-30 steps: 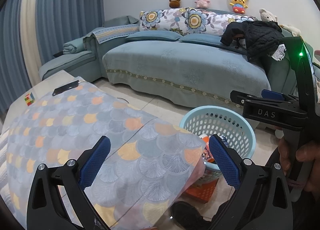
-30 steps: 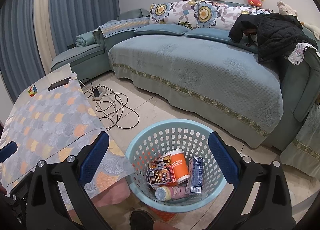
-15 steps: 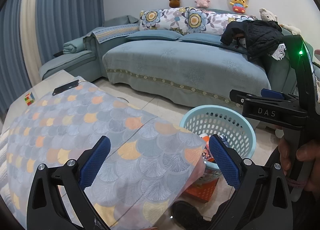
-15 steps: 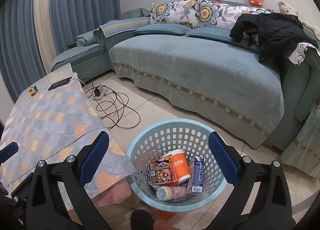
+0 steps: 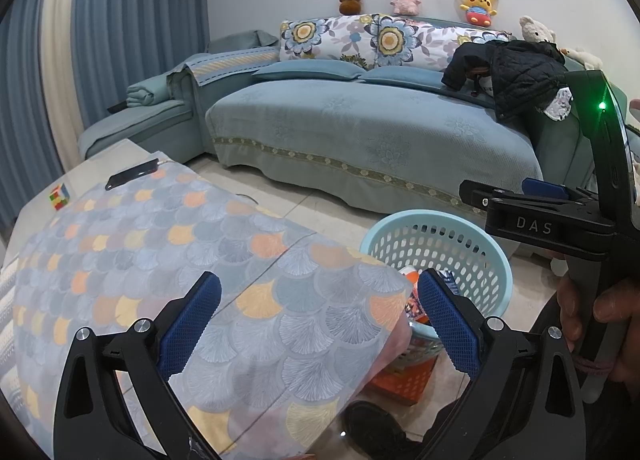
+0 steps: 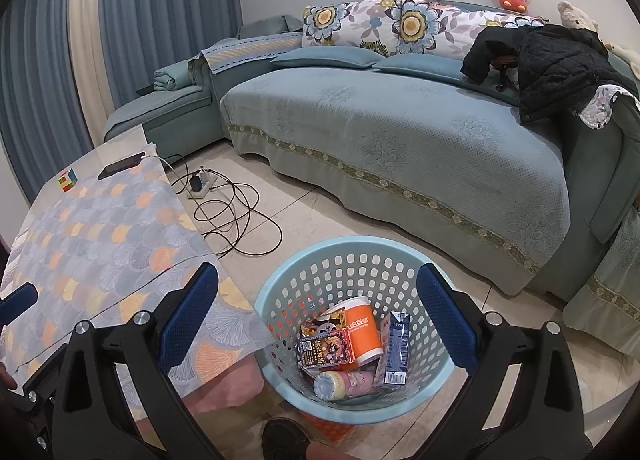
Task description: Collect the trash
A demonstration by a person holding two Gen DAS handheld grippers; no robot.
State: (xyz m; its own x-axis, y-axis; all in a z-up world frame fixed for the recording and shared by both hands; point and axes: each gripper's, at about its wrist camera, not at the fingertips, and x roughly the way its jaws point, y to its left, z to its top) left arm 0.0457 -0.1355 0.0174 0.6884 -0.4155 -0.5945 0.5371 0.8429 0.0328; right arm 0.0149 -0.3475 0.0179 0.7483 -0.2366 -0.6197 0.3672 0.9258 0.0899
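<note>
both grippers are spread wide with nothing between the pads — your right gripper (image 6: 316, 324) hangs over the basket (image 6: 280, 288), your left gripper (image 5: 320, 320) over the near corner of the desk (image 5: 168, 244). the trash sits in the basket: an orange cup (image 6: 362, 330), a carton (image 6: 396, 348), a snack pack (image 6: 326, 350) and a bottle (image 6: 332, 384) at the bottom. the cloth on the desk looks bare of litter; only a phone (image 5: 132, 179) and a puzzle cube (image 5: 60, 196) lie at the far end, and those likely aren't trash. so this reads as the closing step: sweep your left view slowly across the desk to confirm nothing is missed, and mind the cable (image 6: 236, 220) on the floor.
</note>
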